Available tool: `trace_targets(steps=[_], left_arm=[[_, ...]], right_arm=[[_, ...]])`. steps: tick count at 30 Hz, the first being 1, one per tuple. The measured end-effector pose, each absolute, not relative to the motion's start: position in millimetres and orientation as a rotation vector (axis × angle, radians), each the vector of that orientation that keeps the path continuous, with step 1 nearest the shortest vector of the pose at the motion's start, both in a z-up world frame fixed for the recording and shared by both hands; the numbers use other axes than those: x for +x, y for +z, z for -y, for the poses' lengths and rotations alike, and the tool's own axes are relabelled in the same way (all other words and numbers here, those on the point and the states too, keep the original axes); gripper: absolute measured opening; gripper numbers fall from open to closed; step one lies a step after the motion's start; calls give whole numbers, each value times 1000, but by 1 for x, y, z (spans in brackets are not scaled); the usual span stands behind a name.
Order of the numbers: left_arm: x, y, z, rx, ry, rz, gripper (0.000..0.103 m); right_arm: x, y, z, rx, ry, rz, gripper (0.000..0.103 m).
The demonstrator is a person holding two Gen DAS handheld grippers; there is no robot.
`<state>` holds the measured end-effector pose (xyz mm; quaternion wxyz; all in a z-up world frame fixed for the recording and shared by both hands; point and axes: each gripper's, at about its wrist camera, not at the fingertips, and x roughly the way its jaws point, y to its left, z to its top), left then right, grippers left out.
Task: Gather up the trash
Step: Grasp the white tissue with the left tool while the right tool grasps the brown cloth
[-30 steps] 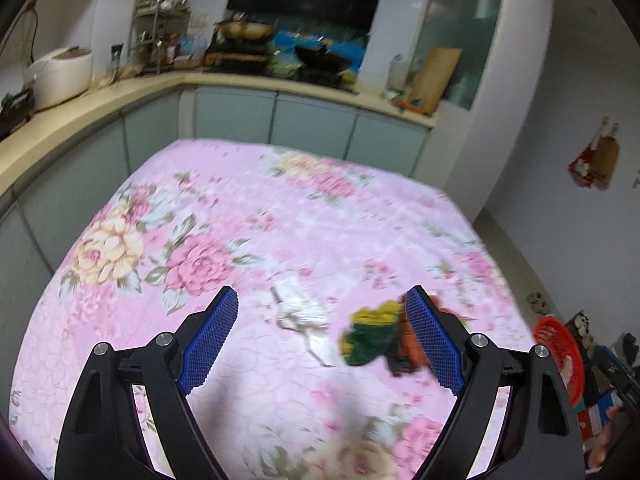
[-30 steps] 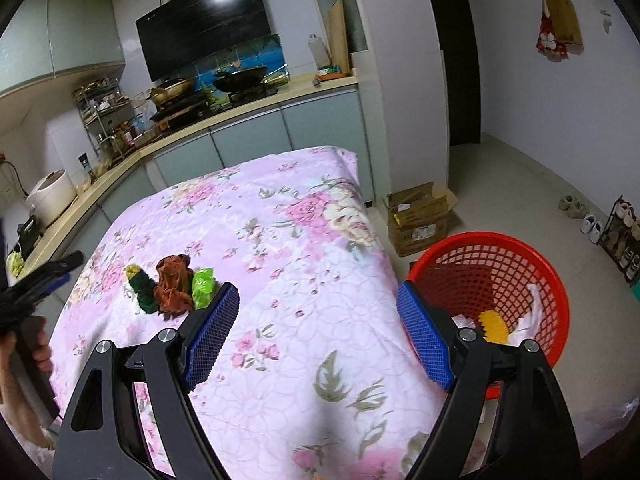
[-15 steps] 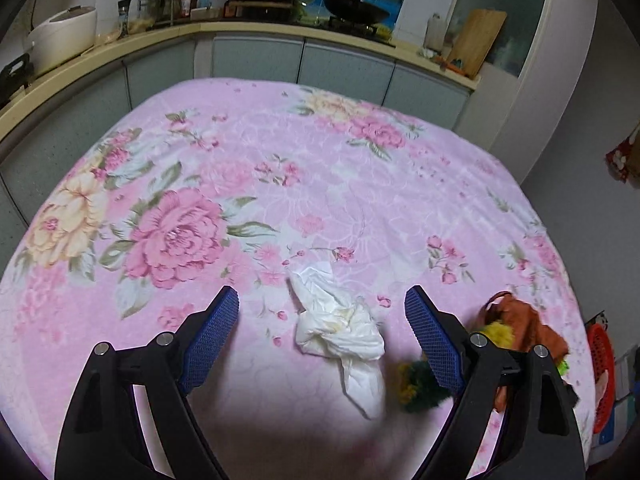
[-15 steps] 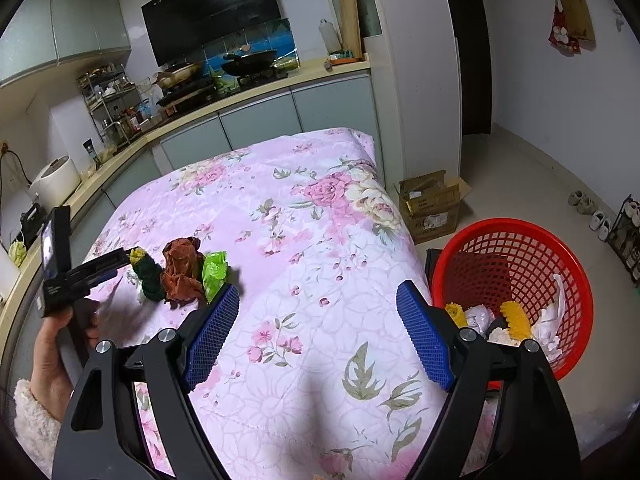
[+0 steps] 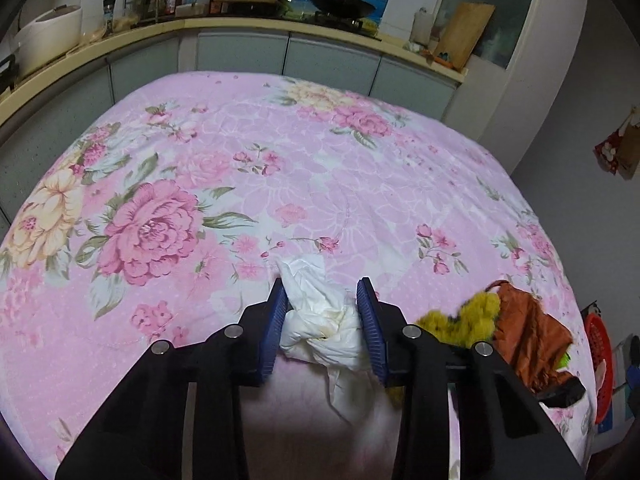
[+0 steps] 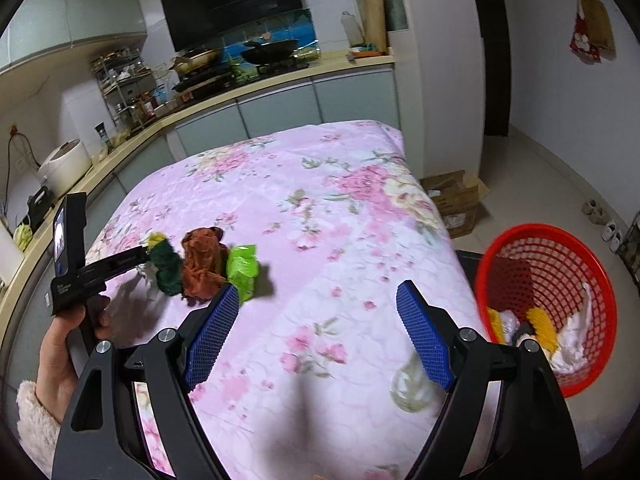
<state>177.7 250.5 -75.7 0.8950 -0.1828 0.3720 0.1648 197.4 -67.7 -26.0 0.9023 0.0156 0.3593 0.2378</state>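
Two grippers are working over a table draped in a pink floral cloth, which is filling most of both views. Beside the table's right edge, a red mesh basket is sitting on the floor, already holding yellow and white scraps. On the cloth, three crumpled pieces are lying bunched together and touching: a brown wrapper in the middle, a dark green and yellow piece on one side, and a bright green wrapper on the other. The left gripper is angling down onto the cloth, and its jaws have just been closing; the blue pads are now pressing on a crumpled white tissue from both sides, with a tail of tissue hanging out below them, just beside the bunched pieces. The person's left hand, in a fluffy pale sleeve, is gripping that tool's handle. The right gripper is hovering over the cloth with its jaws spread wide and nothing between them.
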Motion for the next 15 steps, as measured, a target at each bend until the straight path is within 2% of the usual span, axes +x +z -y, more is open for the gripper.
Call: trace_targets(steps=[15], left_arm=[[99,-35,-259,-404,408,-590,35]], right_arm=[[220,-25,-16,-9,645,-722,78]])
